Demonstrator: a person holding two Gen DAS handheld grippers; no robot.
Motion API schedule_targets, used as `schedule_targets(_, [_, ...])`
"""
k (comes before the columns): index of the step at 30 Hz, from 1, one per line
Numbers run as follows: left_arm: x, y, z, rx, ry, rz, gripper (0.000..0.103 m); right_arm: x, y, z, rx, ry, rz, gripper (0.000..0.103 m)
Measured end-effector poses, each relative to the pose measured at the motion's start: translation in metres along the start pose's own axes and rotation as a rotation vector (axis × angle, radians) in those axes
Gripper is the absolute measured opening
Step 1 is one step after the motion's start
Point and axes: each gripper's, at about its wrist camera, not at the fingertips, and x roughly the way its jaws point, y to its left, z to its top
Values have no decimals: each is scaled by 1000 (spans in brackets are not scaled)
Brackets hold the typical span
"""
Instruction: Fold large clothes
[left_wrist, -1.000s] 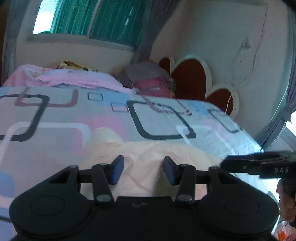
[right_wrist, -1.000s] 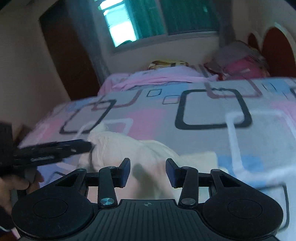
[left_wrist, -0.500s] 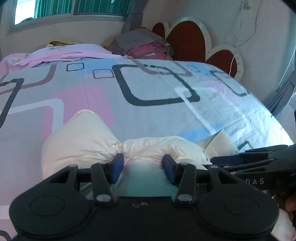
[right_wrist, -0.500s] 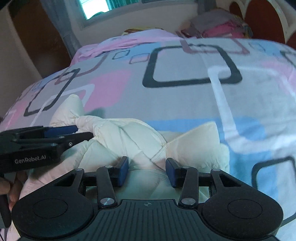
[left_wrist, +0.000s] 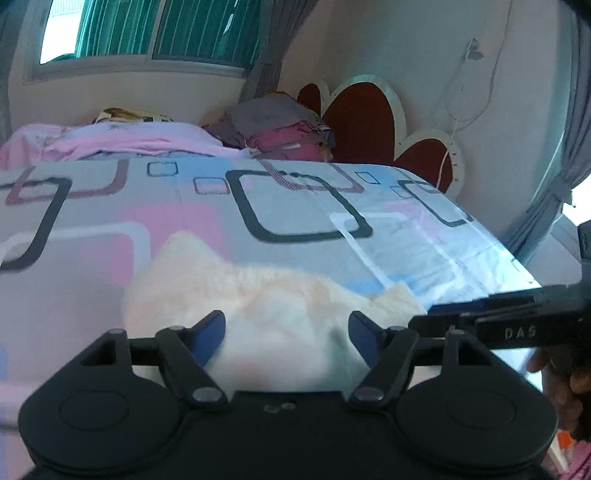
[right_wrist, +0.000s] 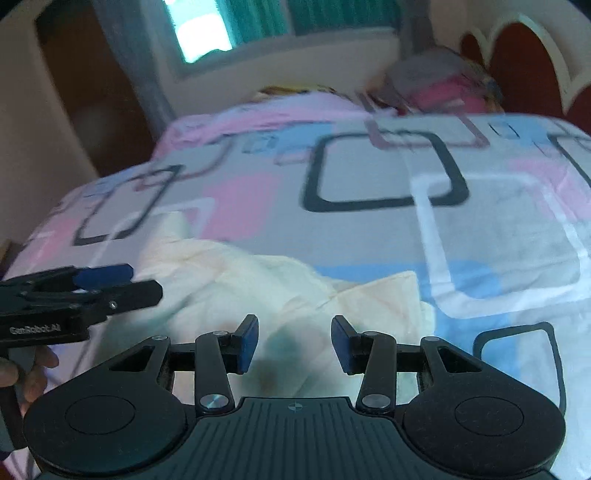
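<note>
Jacket, cream & puffy, lies bunched on the patterned bedsheet at the near edge of the bed, w/ one flap sticking out to the right side. Left gripper jaws are opening, wide apart, cloth lying under and beyond them, nothing pinched. Right gripper sits at a mid gap over the fabric; can't tell for sure if it nips anything, prob. not. Risks: slick puffy fabric may spring back out of its fold once let go; a shallow pinch grabs only the top layer & drags the whole heap; both grippers are close, so they could bump.
</note>
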Motion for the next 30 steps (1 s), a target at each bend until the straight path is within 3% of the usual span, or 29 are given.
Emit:
schedule_targets(5, [-34,-18,-34,-36,33,-50,65,-19,20,-33,-45,34,-18,44])
schedule_targets(10, [-21,-29,-67,40,95,-2,65,-1,8,-61,-6,77,-31,44])
schedule_targets(15, [-17,-33,-67,48,109,28,65,2,4,-64,25,82,-32,44])
schedule_targets(22, [-62,-43,-77,14,68,66,64,-64,15,-69,-4,-11,16,44])
schedule_targets(30, [-75,-55,-95,-1,121,82,64,-59,28,-98,-93,103,-2,44])
